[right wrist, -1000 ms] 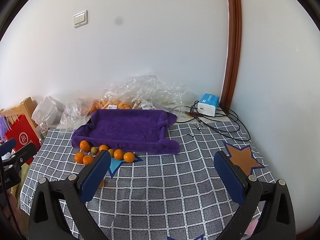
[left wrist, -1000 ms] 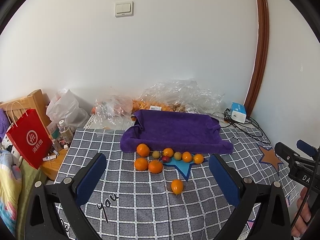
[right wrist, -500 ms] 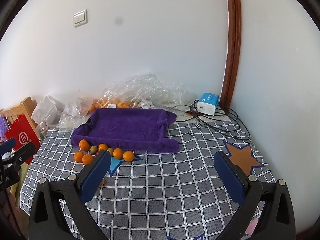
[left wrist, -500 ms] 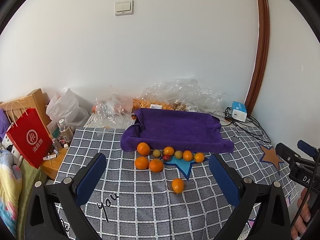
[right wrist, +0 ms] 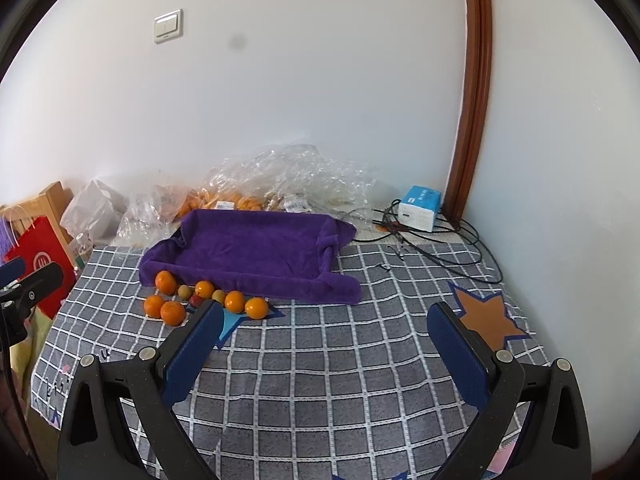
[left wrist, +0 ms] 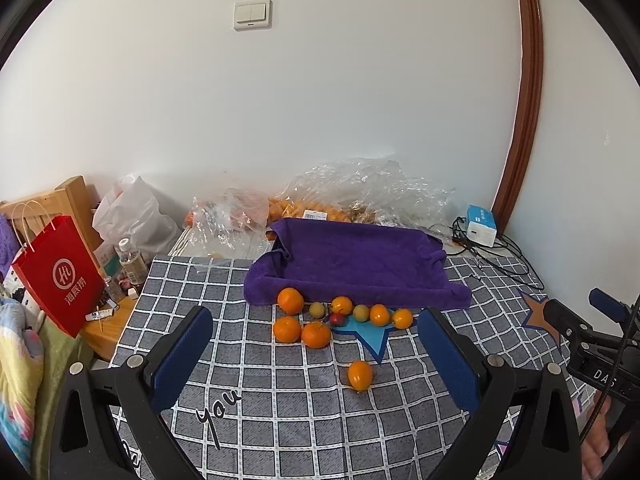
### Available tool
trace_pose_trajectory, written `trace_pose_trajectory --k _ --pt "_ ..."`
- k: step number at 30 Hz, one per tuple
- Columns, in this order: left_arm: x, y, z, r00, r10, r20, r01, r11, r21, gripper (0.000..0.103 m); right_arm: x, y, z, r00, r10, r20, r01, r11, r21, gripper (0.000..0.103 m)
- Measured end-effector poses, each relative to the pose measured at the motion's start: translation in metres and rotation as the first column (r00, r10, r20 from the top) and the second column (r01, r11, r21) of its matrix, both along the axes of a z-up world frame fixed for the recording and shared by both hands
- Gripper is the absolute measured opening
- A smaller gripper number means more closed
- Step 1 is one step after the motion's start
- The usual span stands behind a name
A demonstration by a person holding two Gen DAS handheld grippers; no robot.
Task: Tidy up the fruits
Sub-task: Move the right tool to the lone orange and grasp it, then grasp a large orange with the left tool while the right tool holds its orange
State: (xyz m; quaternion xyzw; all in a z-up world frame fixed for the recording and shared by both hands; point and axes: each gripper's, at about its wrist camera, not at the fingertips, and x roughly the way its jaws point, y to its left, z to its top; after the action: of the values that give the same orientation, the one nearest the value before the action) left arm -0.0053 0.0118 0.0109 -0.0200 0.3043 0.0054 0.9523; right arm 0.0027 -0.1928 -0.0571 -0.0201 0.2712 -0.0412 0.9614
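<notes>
1. Hovering above the checked cloth (left wrist: 280, 400), left gripper (left wrist: 316, 344) has its jaws spread wide, nothing between them, aimed at the fruit.
2. Right gripper (right wrist: 324, 340) is level over the cloth too, jaws wide apart and empty.
3. Oranges (left wrist: 291, 301) and small fruits sit in a cluster just in front of the purple towel tray (left wrist: 352, 264); one lone orange (left wrist: 360, 375) lies nearer, apart from the rest.
4. Readable text: "You" on the cloth; red bag (left wrist: 60, 280) carries an "Hi" logo with Chinese characters.
</notes>
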Motion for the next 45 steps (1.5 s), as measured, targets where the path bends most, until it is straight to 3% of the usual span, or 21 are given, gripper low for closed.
trace_pose_trajectory --k 4,11,14,20,25,29,32,34,36,38,42,45 --pt "0.005 0.004 -0.004 1.000 -0.003 -0.004 0.003 1.000 -0.012 0.103 0.005 0.005 -0.005 1.000 0.027 -0.012 -0.026 1.000 0.007 0.100" --pt "0.017 0.027 -0.022 1.000 0.016 -0.019 -0.016 0.999 -0.030 0.094 0.020 0.019 -0.026 0.997 0.067 -0.027 -0.066 0.997 0.033 0.096" --pt "0.022 0.041 -0.033 0.999 0.034 -0.025 -0.035 0.999 -0.012 0.094 0.031 0.029 -0.043 0.995 0.091 -0.043 -0.089 0.995 0.046 0.089" --pt "0.038 0.066 -0.061 0.996 0.052 -0.067 -0.051 0.998 0.023 0.091 0.066 0.064 -0.098 0.972 0.168 -0.163 -0.156 0.984 0.083 0.064" --pt "0.049 0.089 -0.082 0.994 0.068 -0.090 -0.067 0.998 0.020 0.091 0.082 0.097 -0.133 0.945 0.251 -0.210 -0.225 0.964 0.141 0.062" --pt "0.056 0.102 -0.096 0.991 0.082 -0.107 -0.081 0.997 0.014 0.091 0.096 0.122 -0.155 0.932 0.261 -0.250 -0.238 0.964 0.120 0.061" --pt "0.060 0.109 -0.104 0.989 0.079 -0.122 -0.080 0.997 -0.001 0.091 0.109 0.132 -0.172 0.920 0.257 -0.295 -0.234 0.966 0.111 0.052" --pt "0.062 0.112 -0.108 0.989 0.077 -0.126 -0.078 0.997 -0.005 0.091 0.114 0.134 -0.182 0.909 0.257 -0.329 -0.233 0.966 0.111 0.032" --pt "0.067 0.113 -0.114 0.989 0.058 -0.139 -0.063 0.998 -0.030 0.090 0.112 0.133 -0.182 0.910 0.267 -0.318 -0.244 0.964 0.110 0.032" --pt "0.073 0.110 -0.118 0.985 0.030 -0.168 -0.039 0.998 -0.050 0.082 0.108 0.125 -0.177 0.913 0.271 -0.305 -0.249 0.962 0.109 0.032" --pt "0.081 0.097 -0.124 0.984 -0.012 -0.179 0.000 0.998 -0.070 0.081 0.104 0.093 -0.163 0.938 0.207 -0.280 -0.209 0.978 0.022 0.032" --pt "0.091 0.084 -0.133 0.979 -0.011 -0.203 0.000 0.999 -0.054 0.081 0.109 0.055 -0.157 0.947 0.149 -0.283 -0.151 0.988 0.015 0.032"
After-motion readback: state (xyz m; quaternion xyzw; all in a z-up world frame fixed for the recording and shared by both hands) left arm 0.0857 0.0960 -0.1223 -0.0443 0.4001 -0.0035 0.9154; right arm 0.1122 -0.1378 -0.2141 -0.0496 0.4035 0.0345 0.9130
